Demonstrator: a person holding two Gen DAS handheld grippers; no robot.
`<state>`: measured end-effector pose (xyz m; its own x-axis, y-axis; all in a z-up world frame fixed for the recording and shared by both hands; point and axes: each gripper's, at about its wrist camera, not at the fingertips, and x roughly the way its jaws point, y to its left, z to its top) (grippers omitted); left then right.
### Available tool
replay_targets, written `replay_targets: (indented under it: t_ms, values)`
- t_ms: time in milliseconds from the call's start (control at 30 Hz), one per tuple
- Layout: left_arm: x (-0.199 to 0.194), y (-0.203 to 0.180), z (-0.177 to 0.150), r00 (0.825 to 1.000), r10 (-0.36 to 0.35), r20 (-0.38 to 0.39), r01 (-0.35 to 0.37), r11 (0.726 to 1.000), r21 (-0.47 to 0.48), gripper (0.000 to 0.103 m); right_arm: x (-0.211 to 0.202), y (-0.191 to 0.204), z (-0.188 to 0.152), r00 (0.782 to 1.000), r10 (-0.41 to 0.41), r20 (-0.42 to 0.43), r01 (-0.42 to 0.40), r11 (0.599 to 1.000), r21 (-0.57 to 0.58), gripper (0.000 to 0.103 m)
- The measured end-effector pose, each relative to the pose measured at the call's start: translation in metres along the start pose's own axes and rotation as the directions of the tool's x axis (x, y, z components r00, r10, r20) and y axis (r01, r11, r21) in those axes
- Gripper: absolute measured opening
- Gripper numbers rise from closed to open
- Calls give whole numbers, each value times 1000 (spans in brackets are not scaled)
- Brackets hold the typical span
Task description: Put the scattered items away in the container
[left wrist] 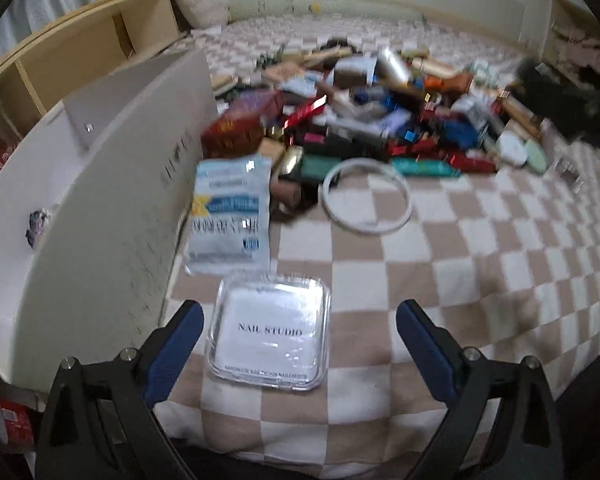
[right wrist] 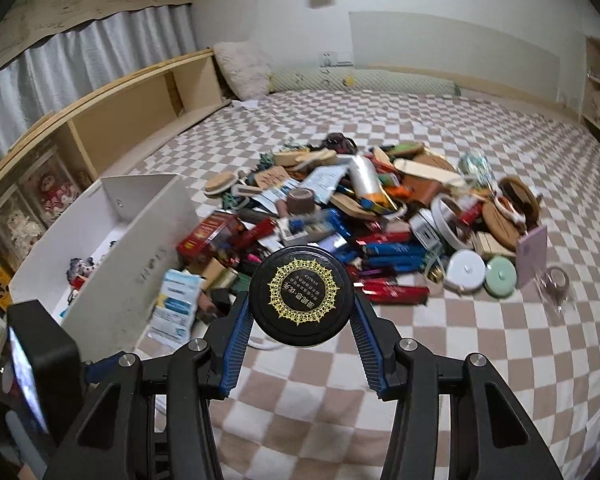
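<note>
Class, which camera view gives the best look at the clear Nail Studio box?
The left wrist view: the clear Nail Studio box lies close between the open jaws, label readable. In the right wrist view it cannot be made out.

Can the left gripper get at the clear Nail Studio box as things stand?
Probably yes. The left gripper is open with the Nail Studio box lying flat between its fingers, nothing on top; the white container stands just left.

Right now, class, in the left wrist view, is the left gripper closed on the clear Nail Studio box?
No: the left gripper stands open, its blue fingers apart on either side of the clear Nail Studio box on the checked blanket.
</note>
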<state>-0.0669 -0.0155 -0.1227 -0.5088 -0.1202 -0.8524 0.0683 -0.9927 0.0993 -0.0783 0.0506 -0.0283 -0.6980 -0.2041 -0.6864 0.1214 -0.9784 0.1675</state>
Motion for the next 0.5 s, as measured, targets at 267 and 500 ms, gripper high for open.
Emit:
replay_targets:
  t_ms: [267,500]
  values:
    - [31,9,-9,994,31,-109,-40,997,-73,98,9,-25,-12,1000,1,-22,0,999,48,50]
    - [37,13,-14,992,7,-127,-21,993,-113,93,14,-33,-16,999,18,-37,-16,998,66,50]
